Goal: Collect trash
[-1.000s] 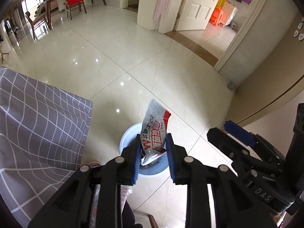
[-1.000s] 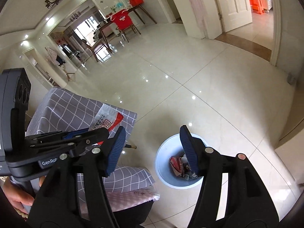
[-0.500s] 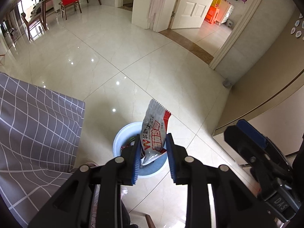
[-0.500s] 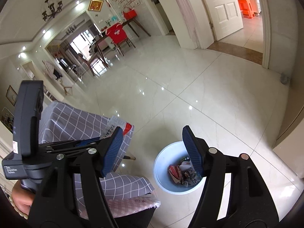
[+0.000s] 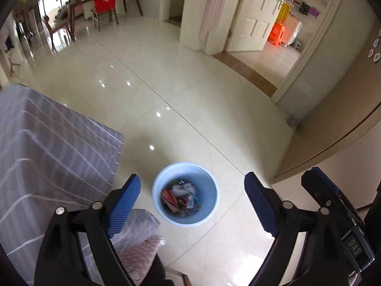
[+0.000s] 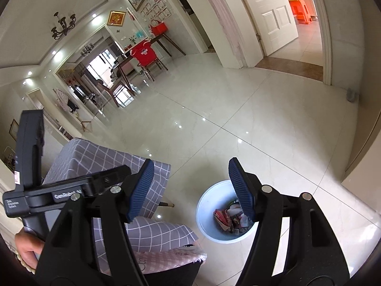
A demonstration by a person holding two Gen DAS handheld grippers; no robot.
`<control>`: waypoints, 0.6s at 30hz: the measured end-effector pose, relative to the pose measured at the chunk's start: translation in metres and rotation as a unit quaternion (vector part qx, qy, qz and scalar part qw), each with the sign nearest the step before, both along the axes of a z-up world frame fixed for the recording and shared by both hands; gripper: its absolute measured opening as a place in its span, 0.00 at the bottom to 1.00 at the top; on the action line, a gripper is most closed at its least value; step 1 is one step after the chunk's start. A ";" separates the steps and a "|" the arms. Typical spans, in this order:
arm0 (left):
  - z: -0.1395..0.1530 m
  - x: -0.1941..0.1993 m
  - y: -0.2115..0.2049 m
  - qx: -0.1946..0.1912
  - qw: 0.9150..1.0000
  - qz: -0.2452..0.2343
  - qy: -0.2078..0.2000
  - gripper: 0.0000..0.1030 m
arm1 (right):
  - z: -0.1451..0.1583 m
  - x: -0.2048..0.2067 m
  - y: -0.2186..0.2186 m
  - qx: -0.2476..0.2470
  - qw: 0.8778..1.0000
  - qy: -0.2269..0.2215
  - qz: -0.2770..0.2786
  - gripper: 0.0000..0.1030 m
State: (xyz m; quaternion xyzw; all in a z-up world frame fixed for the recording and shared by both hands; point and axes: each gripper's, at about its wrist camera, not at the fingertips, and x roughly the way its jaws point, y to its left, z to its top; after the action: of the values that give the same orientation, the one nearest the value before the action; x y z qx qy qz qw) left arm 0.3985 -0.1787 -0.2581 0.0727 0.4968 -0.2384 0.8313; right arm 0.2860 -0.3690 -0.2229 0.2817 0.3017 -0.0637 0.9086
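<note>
Now the left tool (image 5: 191,205) hangs above the white bin (image 5: 185,194), its jaws opening with nothing between them, so trash (image 5: 180,199) lies inside, while the right tool (image 6: 189,188) waits open and empty.

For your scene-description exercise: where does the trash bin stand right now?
The white trash bin stands on the tiled floor, just right of the checked grey cloth; in the left wrist view it lies between the open fingers.

- Grey checked cloth (image 5: 54,147) drapes the counter.
- Red-covered chair (image 6: 145,53) stands far beyond that cloth.
- White door (image 5: 257,14) lies well apart from it.
</note>
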 end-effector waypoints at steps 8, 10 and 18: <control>0.062 -0.049 0.040 0.012 0.995 0.035 -0.090 0.85 | 0.036 -0.023 0.030 -0.021 0.999 -0.028 0.026 0.63; 0.078 -0.067 0.054 0.013 0.992 0.042 -0.116 0.85 | 0.047 -0.031 0.040 -0.029 0.998 -0.037 0.033 0.64; 0.141 -0.148 0.109 0.020 0.972 0.098 -0.212 0.87 | 0.101 -0.080 0.094 -0.082 0.990 -0.092 0.066 0.68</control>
State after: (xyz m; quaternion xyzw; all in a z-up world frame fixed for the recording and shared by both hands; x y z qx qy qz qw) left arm 0.2505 -0.0699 -0.1175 0.0886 0.3188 -0.1248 0.9354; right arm 0.2064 -0.2754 -0.1217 0.1905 0.2285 -0.0021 0.9547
